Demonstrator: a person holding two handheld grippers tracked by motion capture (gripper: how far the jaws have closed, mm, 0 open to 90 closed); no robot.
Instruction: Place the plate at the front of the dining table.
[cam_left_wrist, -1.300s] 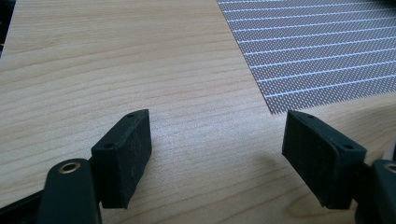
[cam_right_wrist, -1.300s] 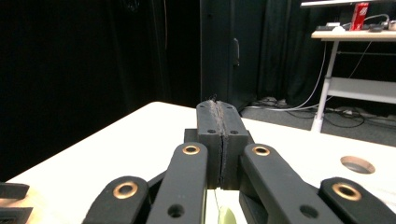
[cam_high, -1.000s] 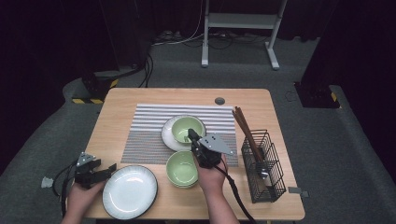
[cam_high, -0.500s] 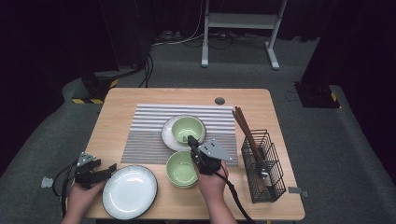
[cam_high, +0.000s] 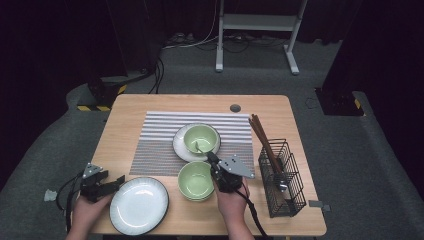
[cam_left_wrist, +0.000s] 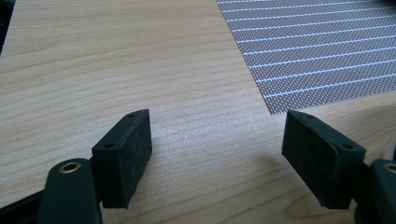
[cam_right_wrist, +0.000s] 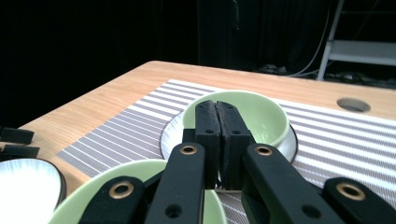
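Green ceramic bowl (cam_high: 194, 180), the nearer of two, sits on the light wooden tabletop (cam_high: 150, 102) just off the near edge of the grey striped placemat (cam_high: 160, 145). The right gripper (cam_high: 211, 159) hangs over this bowl's rim at about 2 o'clock, its jaws pressed flat together with nothing visible between them. At 12 o'clock from that bowl, a second green bowl (cam_high: 201, 138) rests on a white saucer (cam_high: 181, 149). At 9 o'clock lies a white round plate with a dark rim (cam_high: 139, 205). The left gripper (cam_high: 114, 183), jaws spread wide and empty, lies just beside the plate's rim at 10 o'clock.
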